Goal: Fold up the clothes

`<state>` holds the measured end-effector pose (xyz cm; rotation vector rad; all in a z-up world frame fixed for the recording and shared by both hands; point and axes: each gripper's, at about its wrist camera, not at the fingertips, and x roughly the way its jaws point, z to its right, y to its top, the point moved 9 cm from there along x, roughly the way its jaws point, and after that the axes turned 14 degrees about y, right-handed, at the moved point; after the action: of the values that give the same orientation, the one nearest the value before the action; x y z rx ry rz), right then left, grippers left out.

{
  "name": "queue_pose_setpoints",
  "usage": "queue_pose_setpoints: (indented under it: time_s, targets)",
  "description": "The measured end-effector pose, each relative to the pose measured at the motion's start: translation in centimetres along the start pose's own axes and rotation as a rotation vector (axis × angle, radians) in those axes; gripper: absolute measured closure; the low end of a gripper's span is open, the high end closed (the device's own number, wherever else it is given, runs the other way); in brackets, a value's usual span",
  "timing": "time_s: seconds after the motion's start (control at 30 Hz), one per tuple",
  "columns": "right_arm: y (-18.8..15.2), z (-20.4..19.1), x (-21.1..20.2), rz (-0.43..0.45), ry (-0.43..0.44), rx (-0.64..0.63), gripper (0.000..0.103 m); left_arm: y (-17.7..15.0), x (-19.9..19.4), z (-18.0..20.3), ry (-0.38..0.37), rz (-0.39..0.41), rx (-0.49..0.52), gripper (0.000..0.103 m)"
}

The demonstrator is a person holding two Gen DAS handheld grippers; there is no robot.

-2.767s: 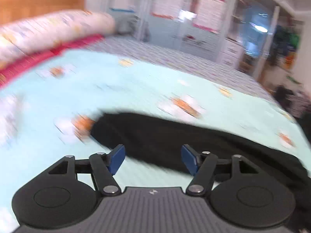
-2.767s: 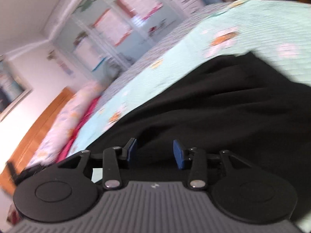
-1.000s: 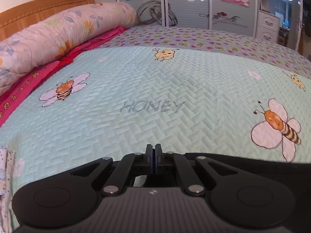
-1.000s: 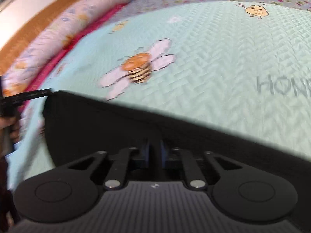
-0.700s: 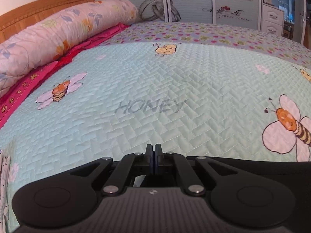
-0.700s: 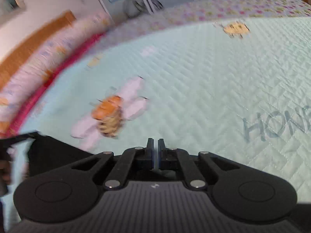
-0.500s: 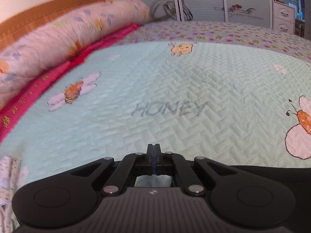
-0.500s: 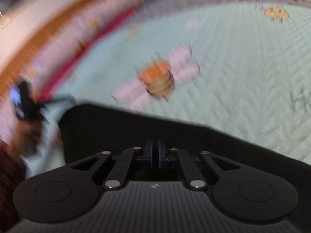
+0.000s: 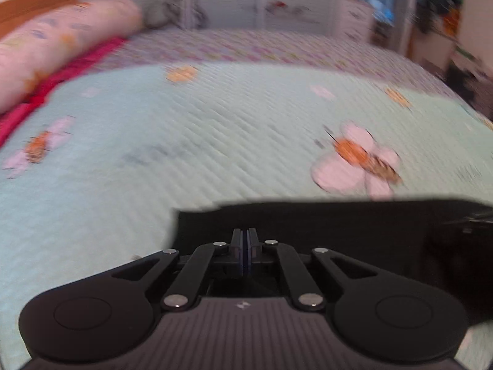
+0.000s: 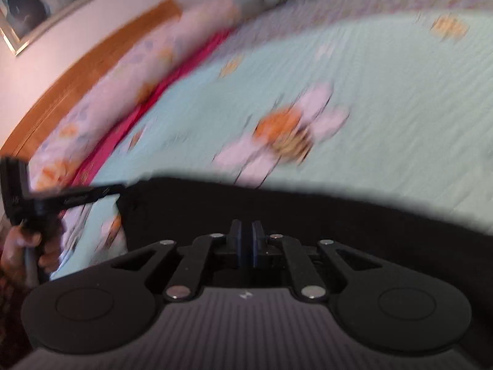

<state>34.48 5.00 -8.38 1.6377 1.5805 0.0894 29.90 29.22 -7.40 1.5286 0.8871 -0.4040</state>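
A black garment (image 9: pixel 339 225) lies spread over the mint bee-print bedspread (image 9: pixel 215 141), its far edge straight across both views. My left gripper (image 9: pixel 245 237) is shut, its fingers over the cloth near the left corner. The right wrist view shows that same left gripper (image 10: pixel 114 189) pinching the corner of the black garment (image 10: pixel 339 215). My right gripper (image 10: pixel 245 231) sits over the cloth further along. Its jaws are opening, with a narrow gap between the blue pads (image 10: pixel 235 240) that no longer press the cloth. Both views are blurred.
A long floral pillow (image 9: pixel 61 46) and a red sheet edge run along the wooden headboard (image 10: pixel 92 71) on the left. Wardrobe doors (image 9: pixel 262 0) stand beyond the bed. A person's hand (image 10: pixel 21 246) grips the left tool's handle. A framed picture (image 10: pixel 40 0) hangs on the wall.
Both cameras have swung sideways and blurred. More black cloth shows in front of the left gripper than before. The right jaws, pressed together half a second ago, have parted slightly.
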Motion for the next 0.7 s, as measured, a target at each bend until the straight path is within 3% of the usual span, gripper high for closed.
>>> queue_pose_setpoints:
  time_s: [0.07, 0.13, 0.2, 0.3, 0.37, 0.47, 0.53, 0.57, 0.6, 0.67, 0.7]
  targets:
    - [0.1, 1.5, 1.6, -0.012, -0.063, -0.015, 0.101, -0.5, 2.3, -0.6, 0.012, -0.041, -0.043, 0.101]
    - [1.4, 3.2, 1.7, 0.045, -0.076, 0.024, 0.103, -1.0, 4.8, -1.6, 0.032, -0.084, -0.104, 0.100]
    - [2.5, 4.1, 0.7, 0.097, -0.087, 0.081, 0.103, -0.7, 4.8, -2.3, 0.043, -0.088, -0.144, 0.100]
    - [2.6, 4.0, -1.7, 0.137, -0.092, 0.095, 0.093, 0.0, 3.6, -2.9, 0.149, -0.039, -0.111, 0.100]
    - [2.0, 3.3, -3.9, 0.147, -0.091, 0.073, 0.091, 0.2, 2.7, -3.2, 0.187, -0.017, -0.088, 0.100]
    - [-1.0, 3.6, -7.1, 0.101, -0.103, 0.102, 0.088, -0.4, 1.6, -1.0, 0.116, -0.015, -0.010, 0.096]
    - [-2.6, 5.7, -9.2, 0.070, -0.185, 0.100, 0.087, -1.9, 2.0, 1.3, 0.109, -0.053, 0.109, 0.093]
    - [-3.1, 7.0, -10.1, 0.066, -0.241, 0.095, 0.092, -2.7, 2.9, 1.8, 0.155, -0.082, 0.150, 0.093]
    - [-2.8, 8.0, -11.6, 0.096, -0.280, 0.108, 0.103, -2.9, 3.2, 1.8, 0.192, -0.094, 0.142, 0.093]
    - [-2.1, 9.8, -15.0, 0.172, -0.350, 0.142, 0.103, -2.5, 3.0, 1.5, 0.232, -0.095, 0.089, 0.093]
    - [-1.8, 10.0, -17.2, 0.224, -0.345, 0.157, 0.096, -2.4, 2.9, 1.4, 0.253, -0.096, 0.062, 0.093]
